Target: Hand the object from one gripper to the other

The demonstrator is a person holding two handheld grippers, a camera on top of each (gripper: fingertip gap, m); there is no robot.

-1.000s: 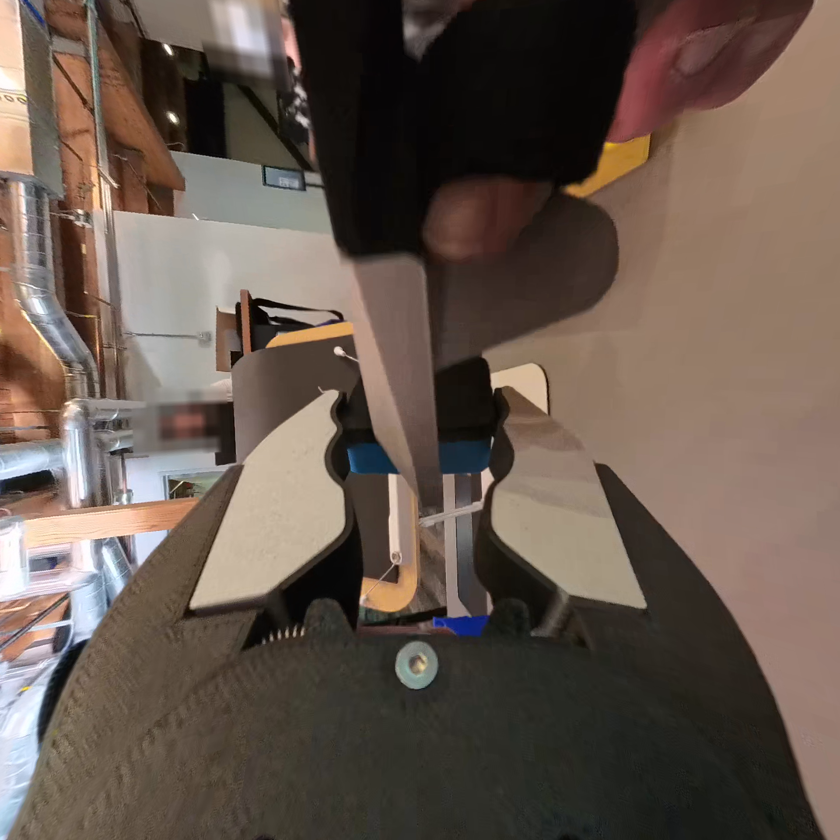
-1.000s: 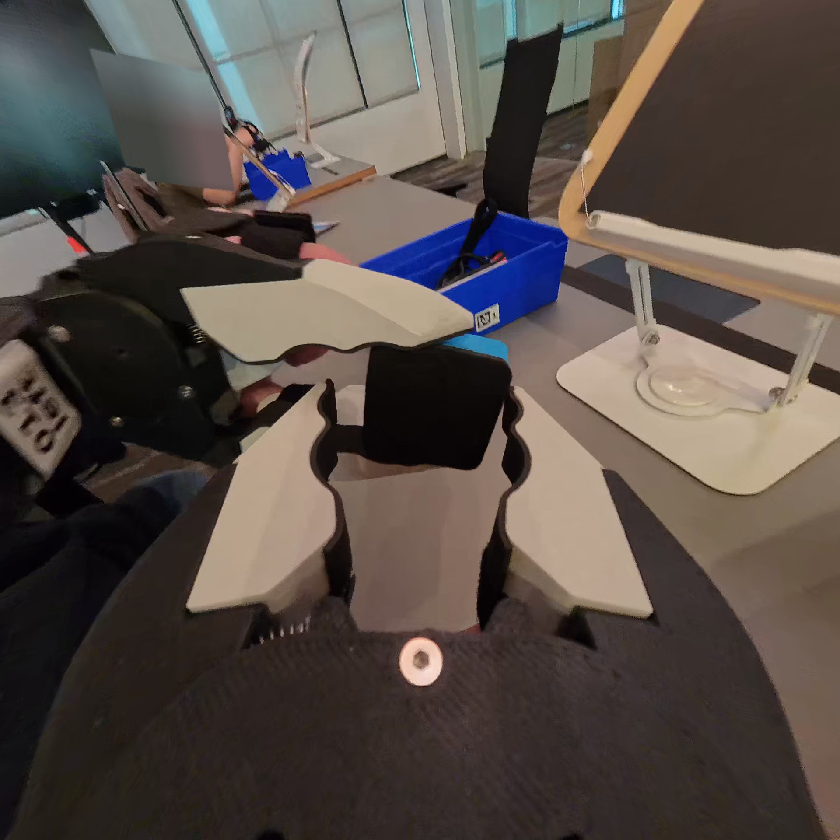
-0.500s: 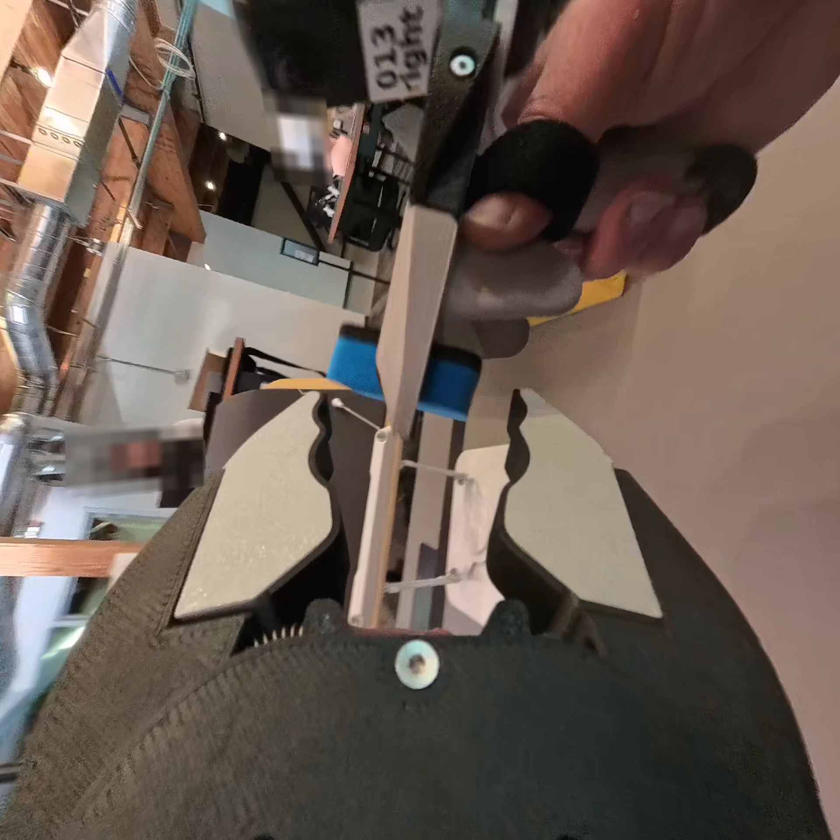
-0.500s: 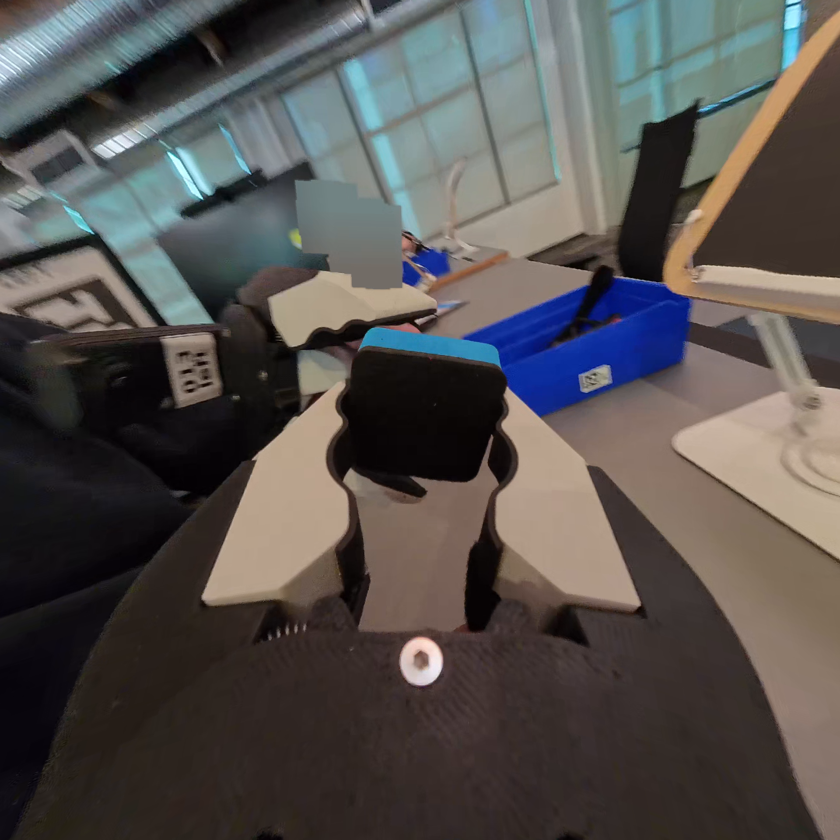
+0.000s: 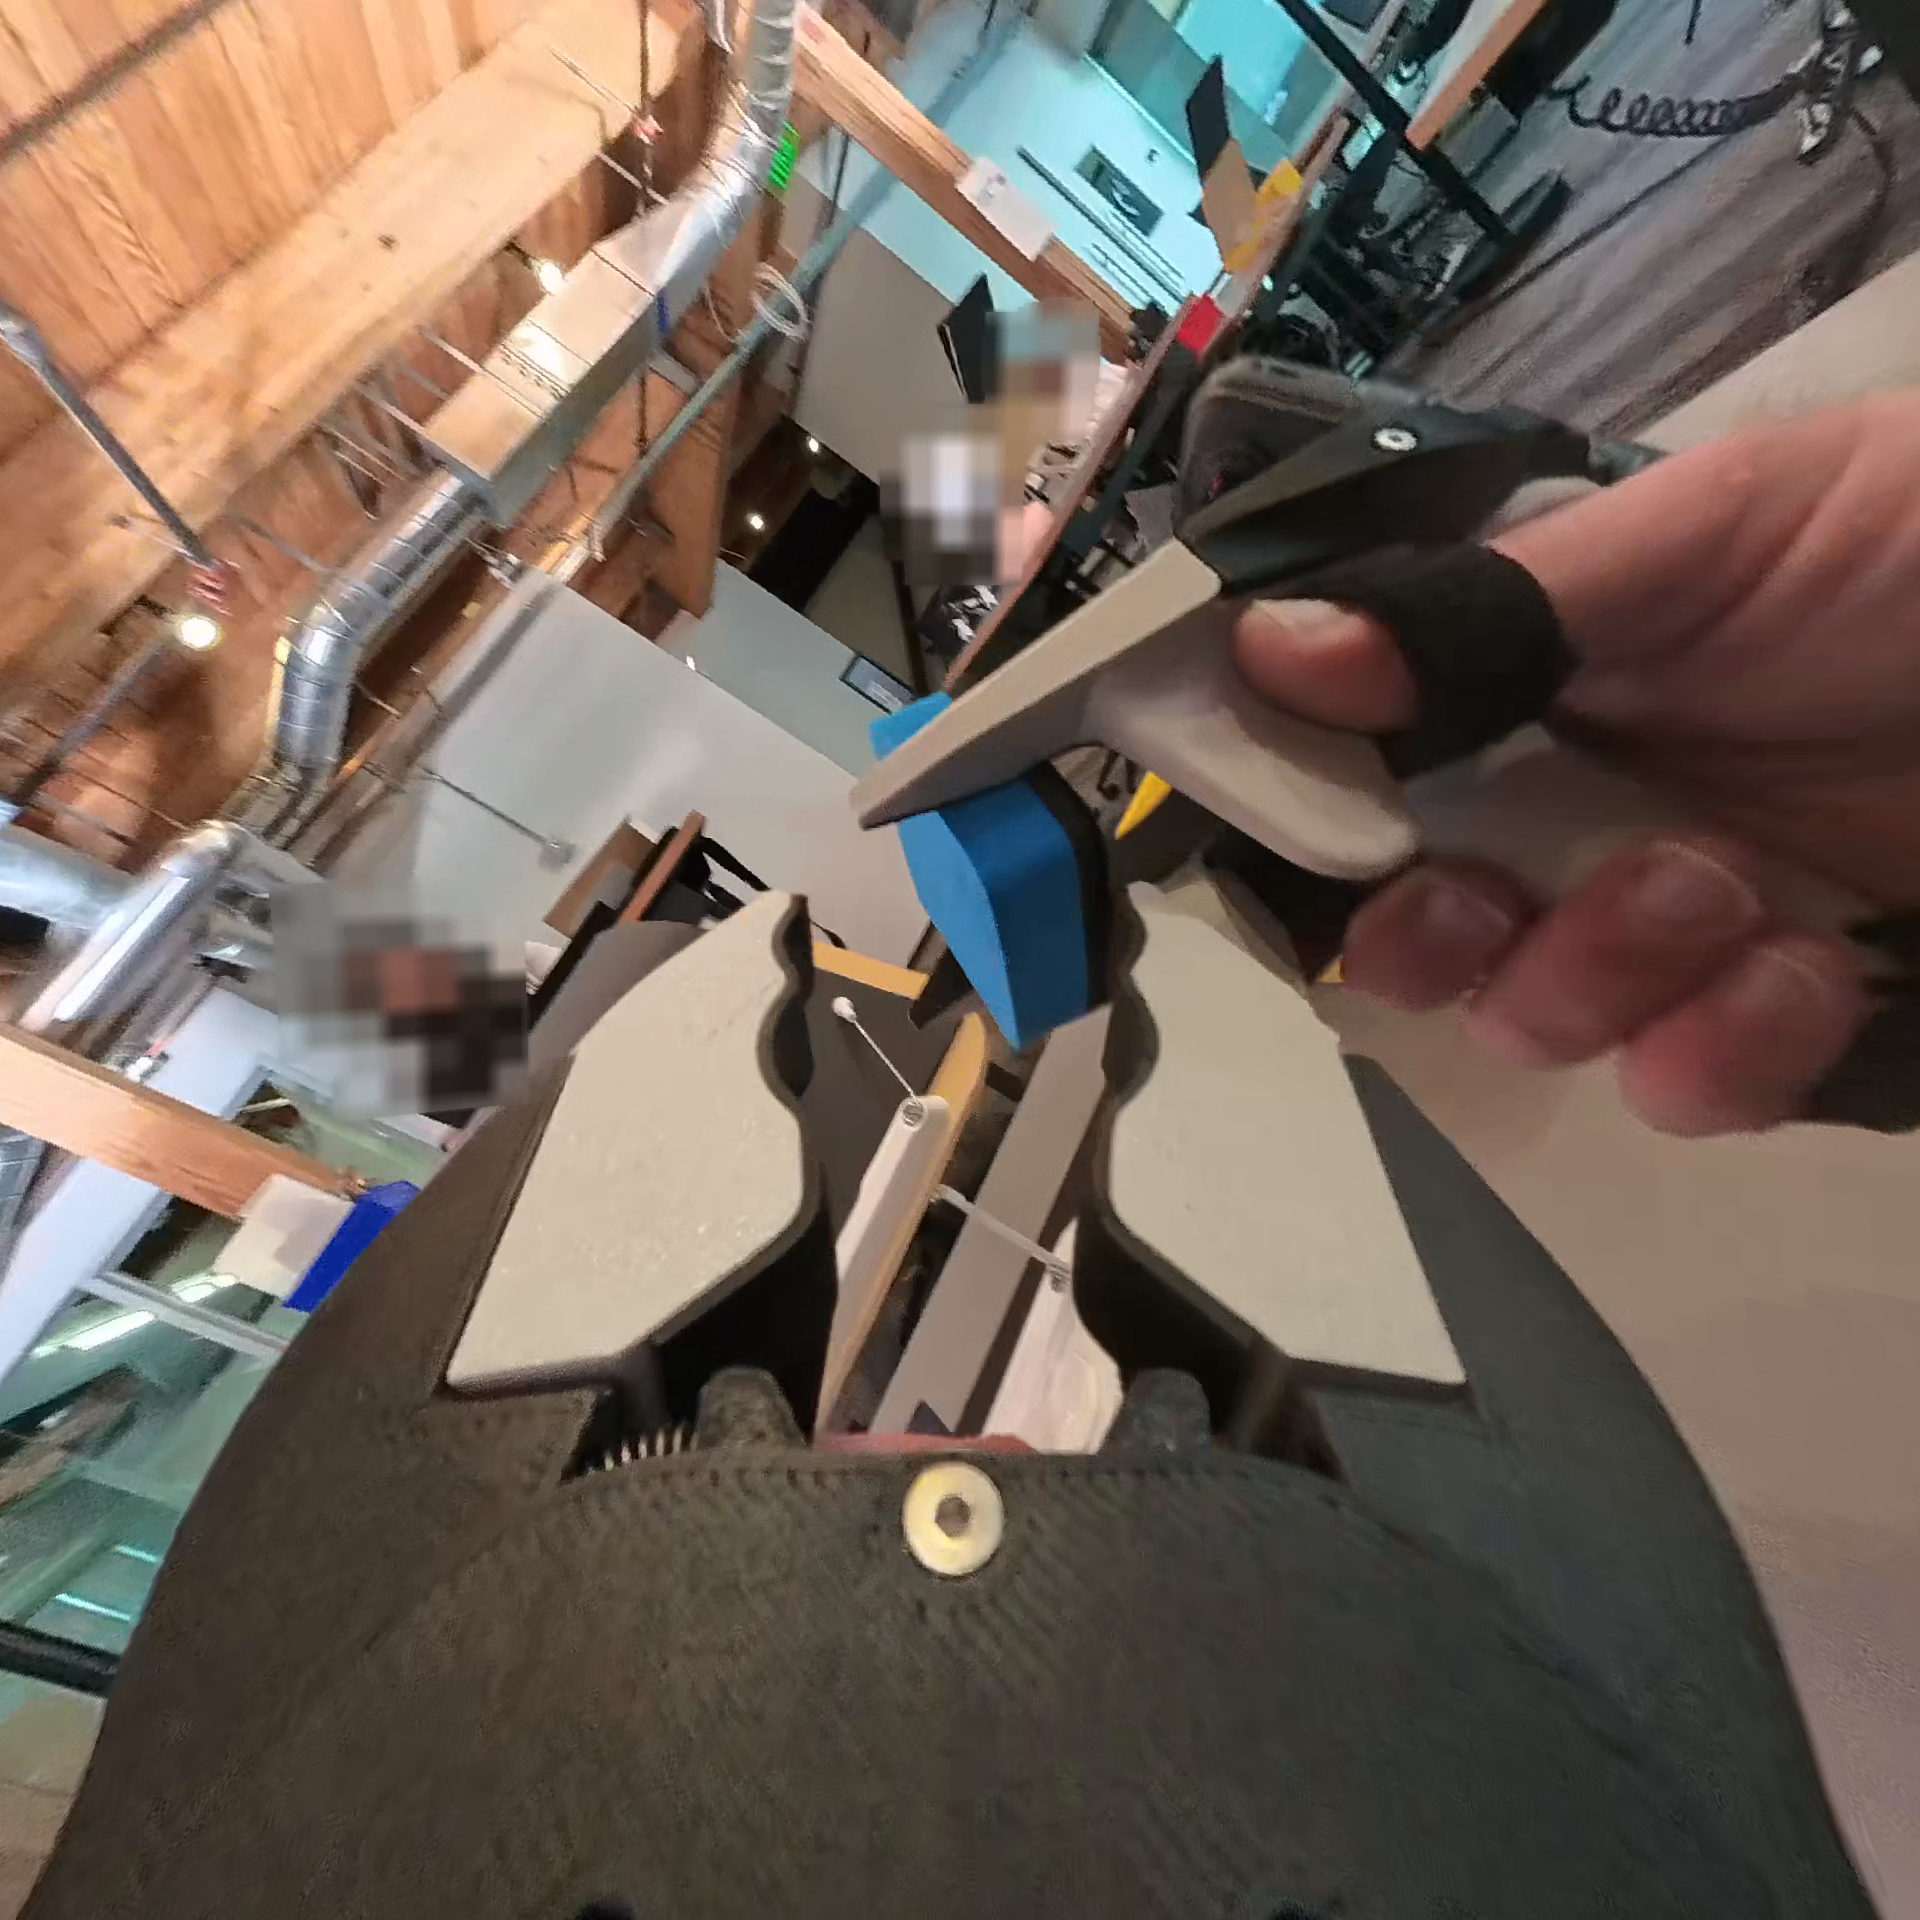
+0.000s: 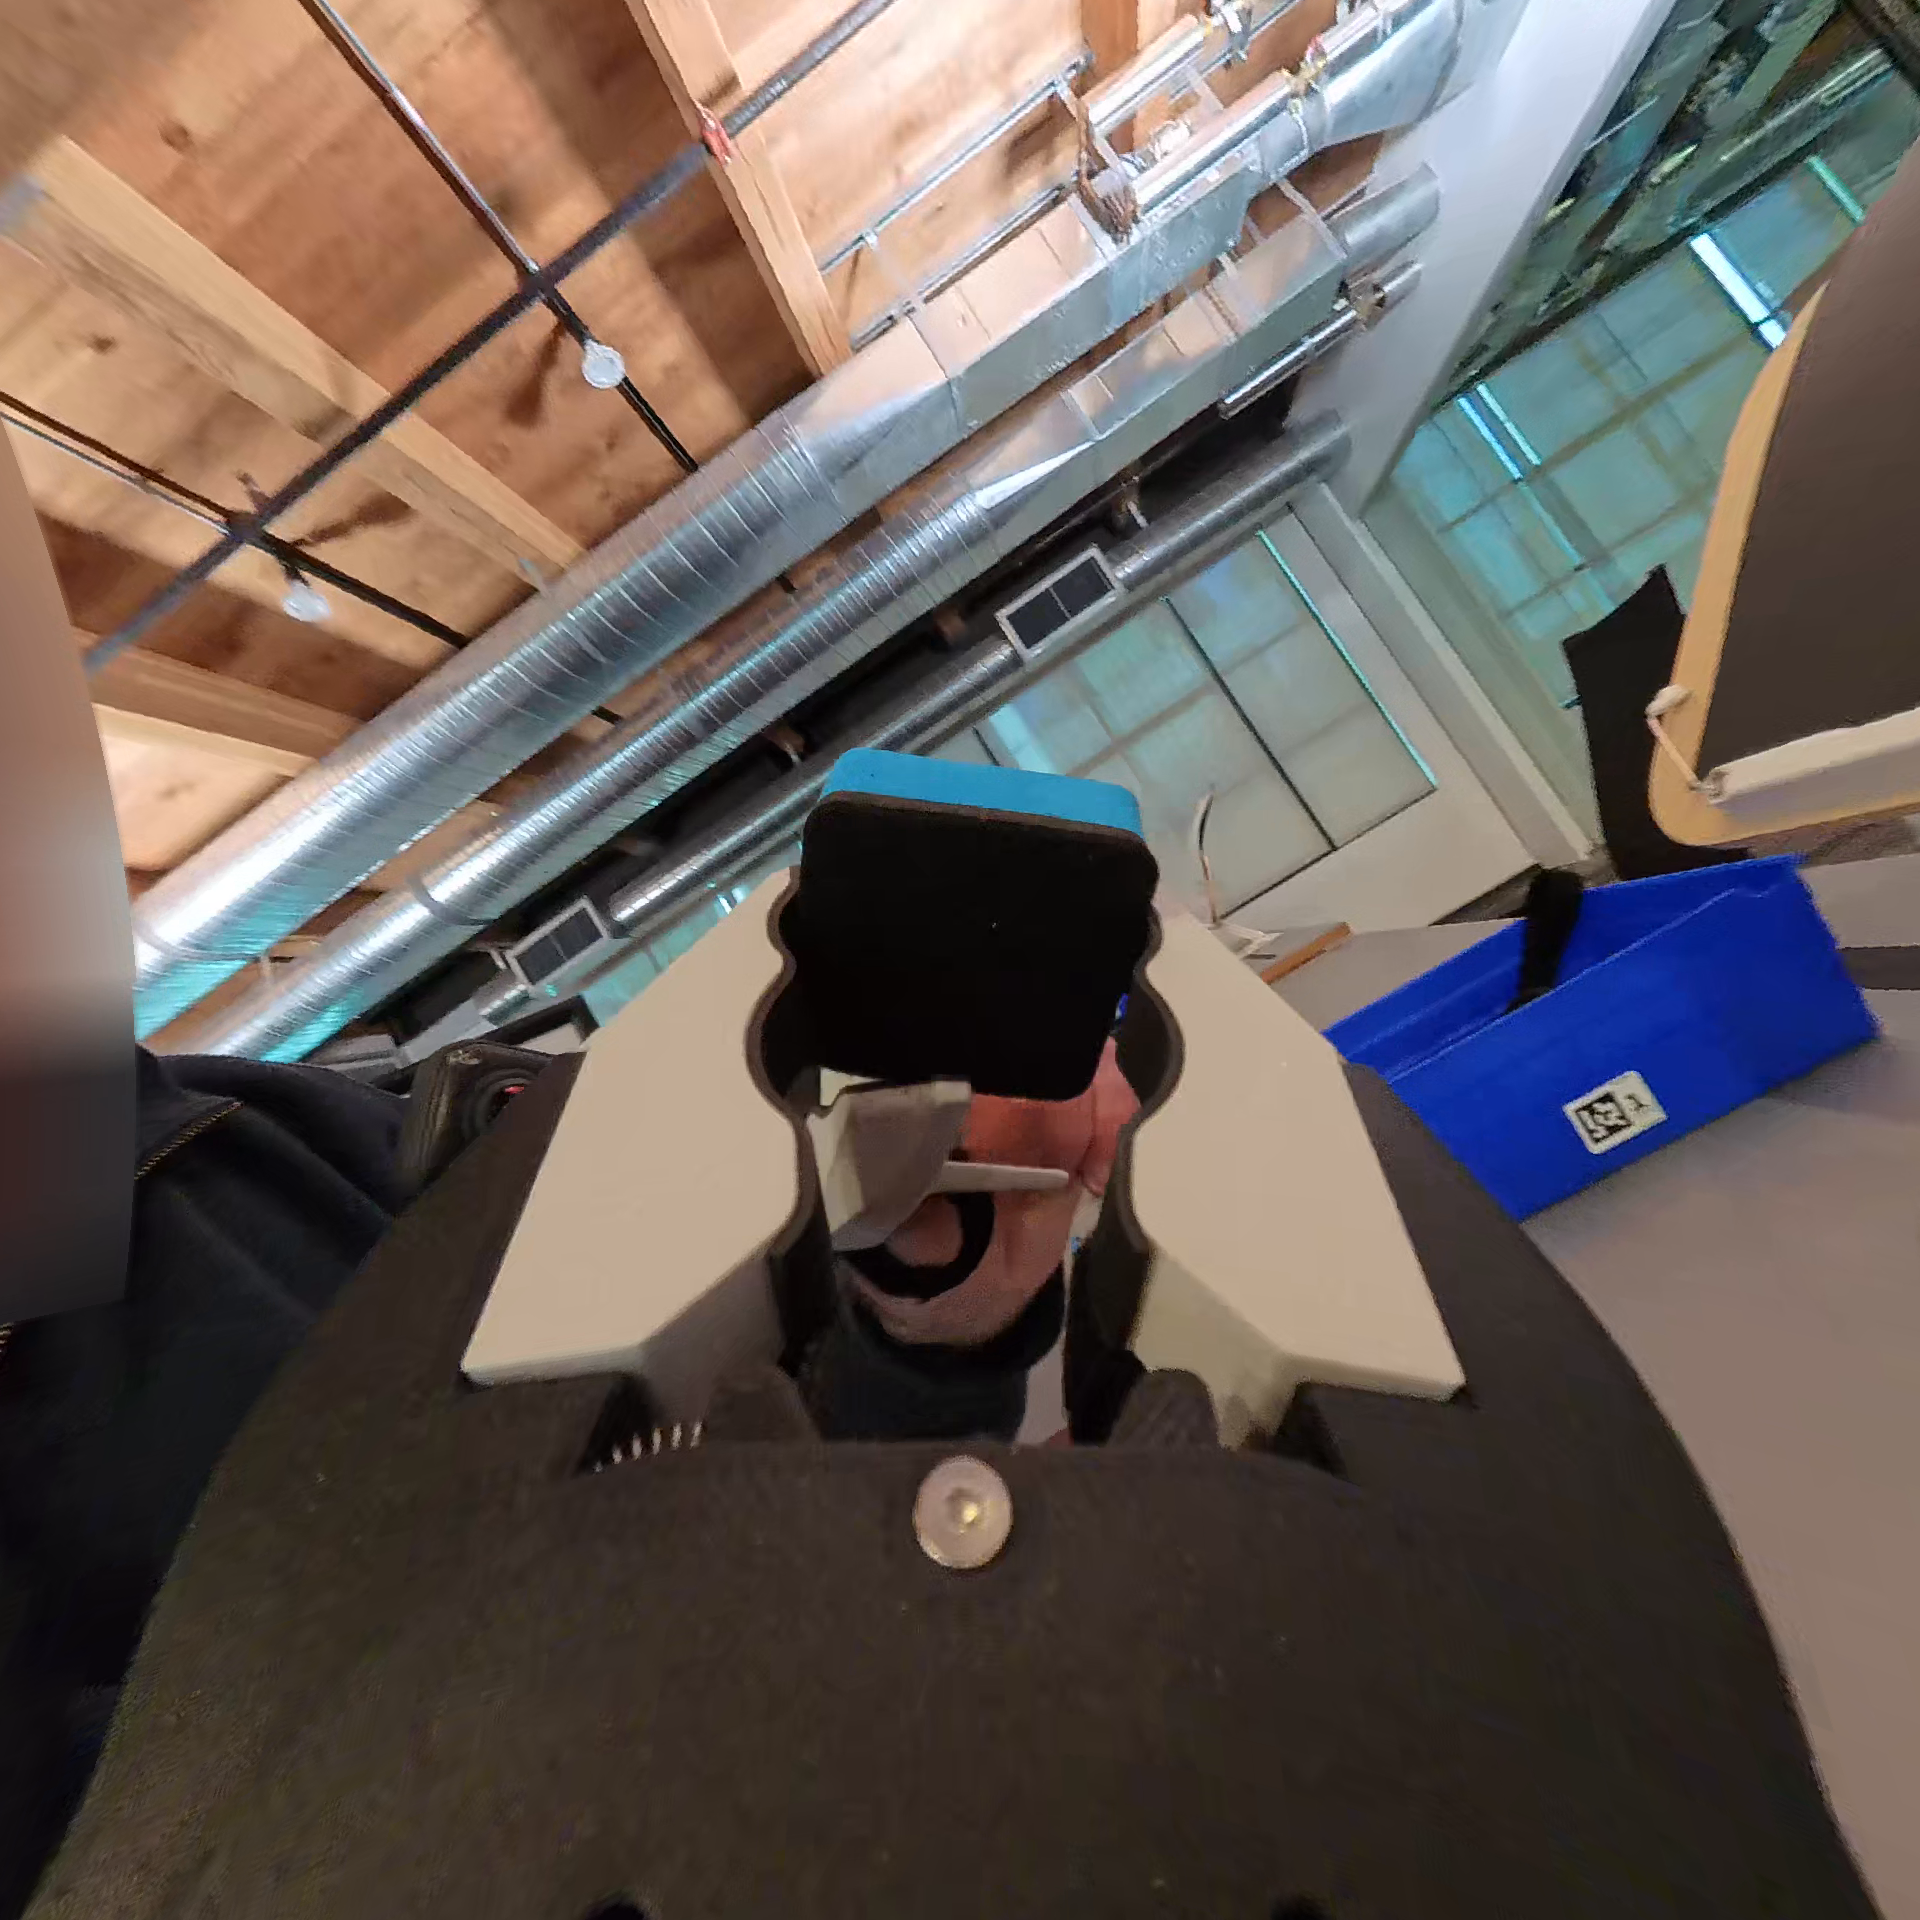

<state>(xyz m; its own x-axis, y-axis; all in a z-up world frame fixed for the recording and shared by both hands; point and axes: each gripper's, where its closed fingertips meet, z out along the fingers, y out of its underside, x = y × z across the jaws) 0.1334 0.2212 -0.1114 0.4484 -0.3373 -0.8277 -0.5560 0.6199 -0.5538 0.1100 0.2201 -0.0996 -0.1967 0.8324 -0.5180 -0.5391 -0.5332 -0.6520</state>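
Wooden ceiling planks and beams (image 6: 312,260) fill the upper left of the right wrist view, with silver ducts (image 6: 644,665) running diagonally below them toward the windows at the right. Grey tabletop (image 6: 1714,1299) takes up the right edge of that frame, and on it stands a blue bin (image 6: 1621,1049) with a black strap in it and a small white sticker on its wall. A tan-edged board (image 6: 1766,582) shows at the upper right, above the bin.

At the centre of the right wrist view, the right gripper (image 6: 961,935) is closed on the eraser (image 6: 971,935), a block with a black felt face and a blue foam back; its two pale fingers press the block's left and right sides at their tips. Below the block, between those fingers, part of a hand with a black strap can be seen.

In the left wrist view the left gripper (image 5: 961,925) holds nothing, its fingers spread well apart at the frame's centre. The eraser (image 5: 992,904) sits just beyond their tips, nearer the right-hand finger, whether touching it I cannot tell. A hand (image 5: 1662,790) at the right edge holds the other tool, whose pale finger lies across the eraser's blue side
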